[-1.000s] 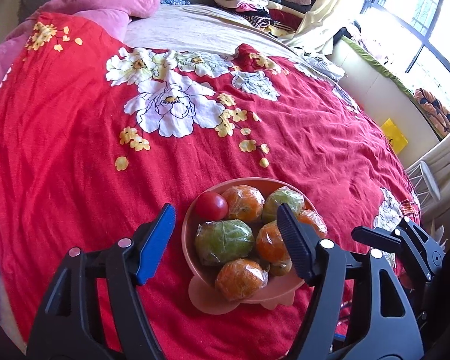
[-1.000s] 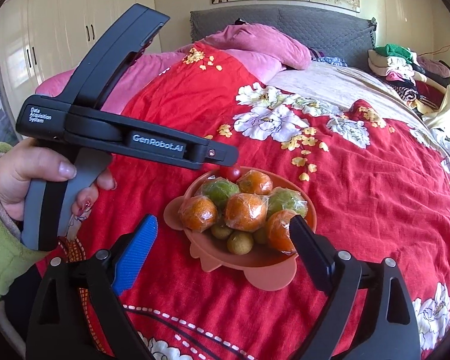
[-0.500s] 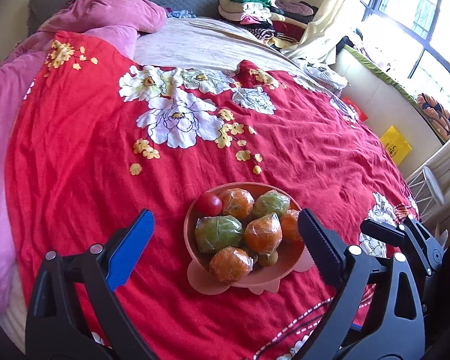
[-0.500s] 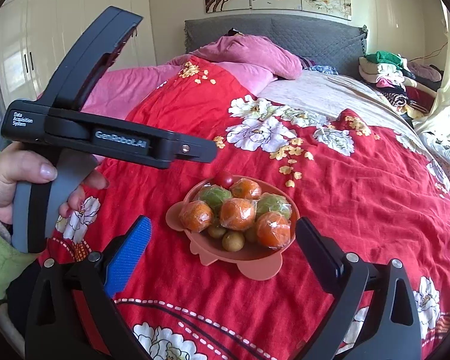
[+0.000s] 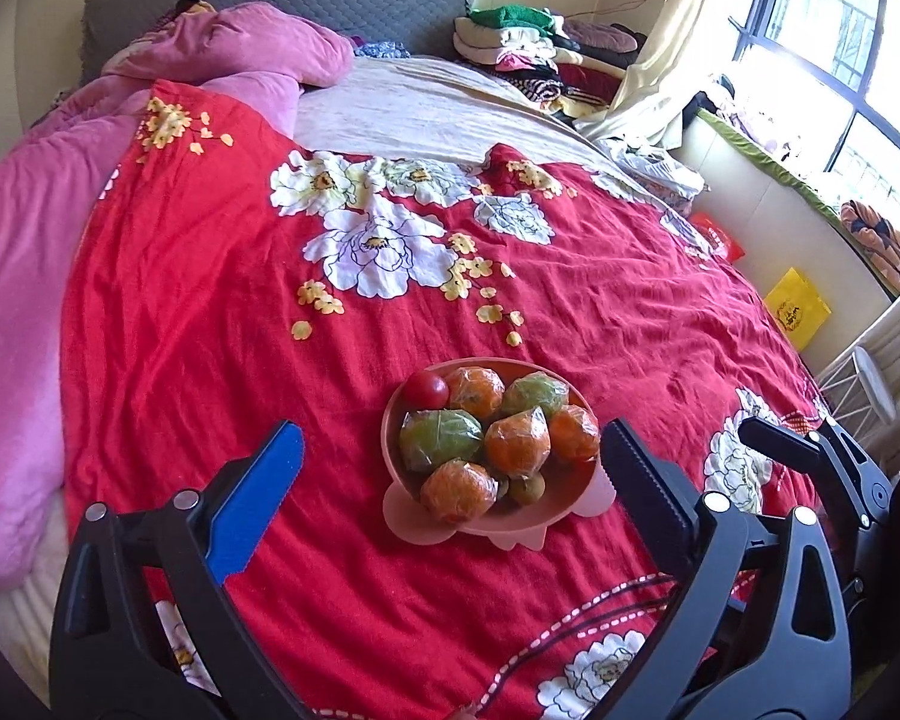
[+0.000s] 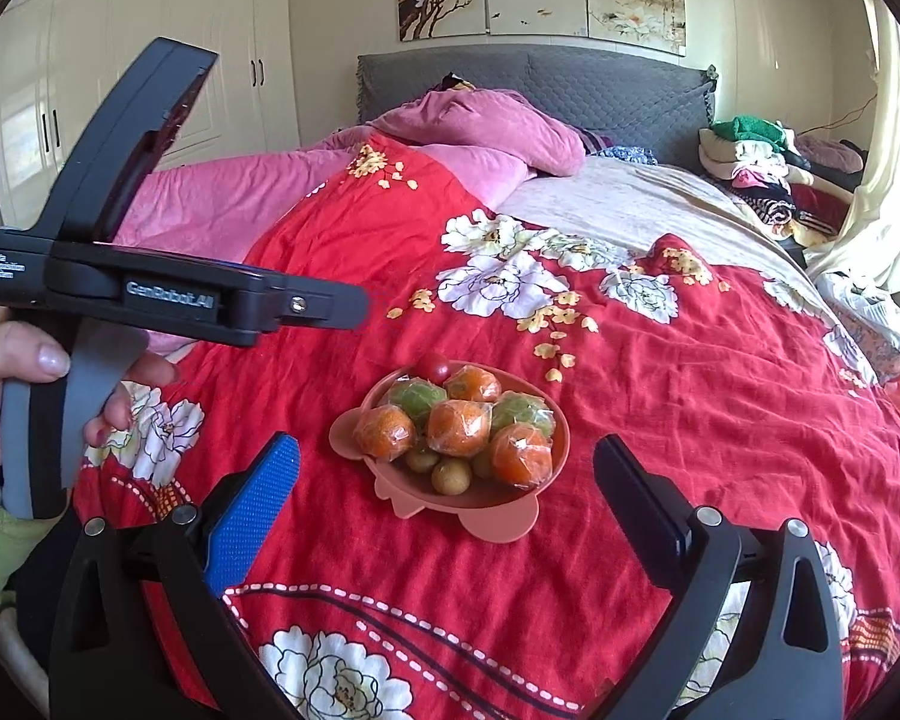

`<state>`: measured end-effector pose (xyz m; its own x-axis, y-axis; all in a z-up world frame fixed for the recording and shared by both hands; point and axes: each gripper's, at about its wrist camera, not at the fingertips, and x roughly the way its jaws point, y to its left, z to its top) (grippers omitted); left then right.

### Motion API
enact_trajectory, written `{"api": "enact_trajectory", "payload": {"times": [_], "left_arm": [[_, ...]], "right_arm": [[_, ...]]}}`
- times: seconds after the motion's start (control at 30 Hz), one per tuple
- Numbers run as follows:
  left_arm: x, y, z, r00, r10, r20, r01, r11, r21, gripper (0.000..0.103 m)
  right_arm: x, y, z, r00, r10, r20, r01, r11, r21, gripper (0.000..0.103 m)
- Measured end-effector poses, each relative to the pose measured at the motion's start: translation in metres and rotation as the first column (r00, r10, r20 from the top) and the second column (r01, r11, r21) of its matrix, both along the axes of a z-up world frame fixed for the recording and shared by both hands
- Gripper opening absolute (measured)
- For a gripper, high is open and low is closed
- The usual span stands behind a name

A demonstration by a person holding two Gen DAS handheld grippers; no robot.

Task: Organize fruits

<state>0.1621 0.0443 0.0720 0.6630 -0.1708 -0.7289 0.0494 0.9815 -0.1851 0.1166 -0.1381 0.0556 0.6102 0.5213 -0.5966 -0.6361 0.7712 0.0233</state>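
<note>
Pink plastic bowl (image 5: pixel 411 510) sits on the red floral bedspread (image 5: pixel 210 360), heaped with wrapped oranges (image 5: pixel 517 441), green fruits (image 5: pixel 440 441), a tomato (image 5: pixel 426 389) and small brown fruits (image 6: pixel 450 476). Both the left gripper (image 5: pixel 450 468) and right gripper (image 6: pixel 447 480) hover short of it, jaws apart and holding nothing. Taking a top fruit first, squeezed gently, would likely avoid toppling the heap. Lower fruits are buried, and no destination container shows.
</note>
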Motion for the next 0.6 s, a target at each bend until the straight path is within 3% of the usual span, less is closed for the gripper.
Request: {"api": "enact_trajectory", "payload": {"times": [0.6], "left_arm": [[-0.059, 0.003, 0.017, 0.995, 0.066, 0.076, -0.069, 0.997, 0.046, 0.093]], "right_arm": [[-0.019, -0.025, 0.010, 0.999, -0.049, 0.018, 0.048, 0.999, 0.010, 0.098]]}}
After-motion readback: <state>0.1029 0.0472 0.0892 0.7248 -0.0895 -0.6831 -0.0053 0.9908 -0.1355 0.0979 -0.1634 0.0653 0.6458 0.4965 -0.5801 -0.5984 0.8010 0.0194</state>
